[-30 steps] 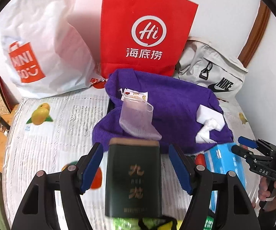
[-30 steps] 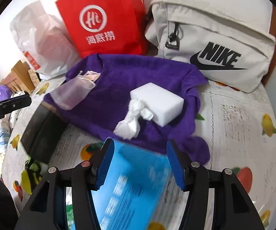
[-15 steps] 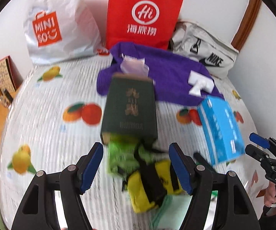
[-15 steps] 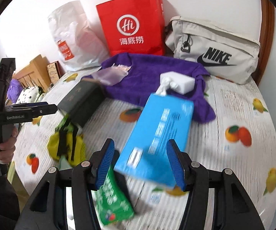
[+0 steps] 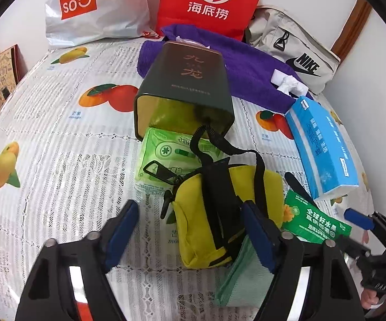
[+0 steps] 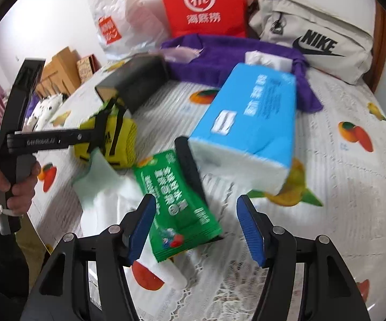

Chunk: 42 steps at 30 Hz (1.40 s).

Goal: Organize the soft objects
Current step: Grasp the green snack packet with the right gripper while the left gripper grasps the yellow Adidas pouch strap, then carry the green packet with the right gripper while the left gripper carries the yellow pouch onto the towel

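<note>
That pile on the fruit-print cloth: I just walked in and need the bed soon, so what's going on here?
A person is sorting soft things with a handheld claw in each hand. Neither claw grips anything right now. The left claw hangs open over the yellow pouch, which lies in front of the tipped dark green tin. The right claw is open, its jaws having just widened, above the green snack packet, beside the blue tissue pack. The purple towel lies behind.
</note>
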Motion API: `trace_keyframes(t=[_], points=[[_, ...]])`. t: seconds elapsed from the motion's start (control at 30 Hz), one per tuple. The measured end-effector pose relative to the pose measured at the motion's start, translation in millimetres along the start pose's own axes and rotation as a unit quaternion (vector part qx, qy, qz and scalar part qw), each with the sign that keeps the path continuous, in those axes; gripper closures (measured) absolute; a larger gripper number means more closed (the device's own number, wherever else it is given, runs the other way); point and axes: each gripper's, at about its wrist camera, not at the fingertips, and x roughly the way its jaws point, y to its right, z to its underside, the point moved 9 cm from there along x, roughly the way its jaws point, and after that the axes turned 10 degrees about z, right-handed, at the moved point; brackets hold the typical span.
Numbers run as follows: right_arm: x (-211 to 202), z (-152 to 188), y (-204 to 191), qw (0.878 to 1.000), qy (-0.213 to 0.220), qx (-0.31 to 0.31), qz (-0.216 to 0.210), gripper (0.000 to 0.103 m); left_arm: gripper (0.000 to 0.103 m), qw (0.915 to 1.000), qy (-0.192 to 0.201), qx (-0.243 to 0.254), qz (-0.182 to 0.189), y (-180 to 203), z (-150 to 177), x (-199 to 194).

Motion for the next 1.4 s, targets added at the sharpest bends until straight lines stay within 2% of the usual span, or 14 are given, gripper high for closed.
trace_keyframes(t=[0.13, 0.23, 0.33, 0.4, 0.47, 0.8, 0.93, 1.1, 1.23, 1.4], points=[[14.1, 0.3, -12.5, 1.0, -0.007, -0.016, -0.001, 0.039, 0.056, 0.9998, 0.005, 0.0, 0.019, 3.9, -0.3, 0.4], [22.4, -1.2, -20.0, 0.999, -0.008, -0.036, 0.0, 0.039, 0.06, 0.9997, 0.012, 0.01, 0.016, 8.5, -2.2, -1.8], [27.7, -3.1, -24.8, 0.998, -0.006, -0.058, 0.004, 0.04, 0.062, 0.9997, 0.013, 0.01, 0.017, 9.0, -3.9, -2.0], [26.6, -4.4, -27.6, 0.997, 0.002, -0.075, 0.011, 0.048, 0.063, 0.9997, 0.013, 0.007, 0.019, 8.4, -4.1, -2.4], [20.2, -6.0, -29.2, 0.996, 0.011, -0.086, 0.009, 0.06, 0.064, 0.9996, 0.016, 0.006, 0.022, 8.3, -4.2, -4.3], [-12.8, -2.7, -13.5, 0.998, 0.036, -0.05, -0.017, 0.061, 0.079, 0.9979, 0.033, -0.003, 0.055, 7.2, -6.3, -12.2], [-17.8, 7.4, -5.6, 0.999, 0.028, -0.043, -0.01, 0.061, 0.083, 0.9969, 0.049, -0.008, 0.061, 3.2, -7.0, -24.0], [-14.8, 17.8, 13.5, 0.999, 0.02, -0.025, 0.02, 0.061, 0.083, 0.9962, 0.068, -0.012, 0.053, -5.5, -8.7, -39.6], [-9.4, 25.4, 27.4, 1.0, 0.008, 0.008, 0.024, 0.061, 0.083, 0.9959, 0.068, -0.025, 0.054, -13.2, -3.5, -44.0], [-4.6, 34.9, 34.8, 0.999, -0.002, 0.021, 0.038, 0.061, 0.083, 0.9958, 0.069, -0.034, 0.049, -17.8, 3.5, -48.3]])
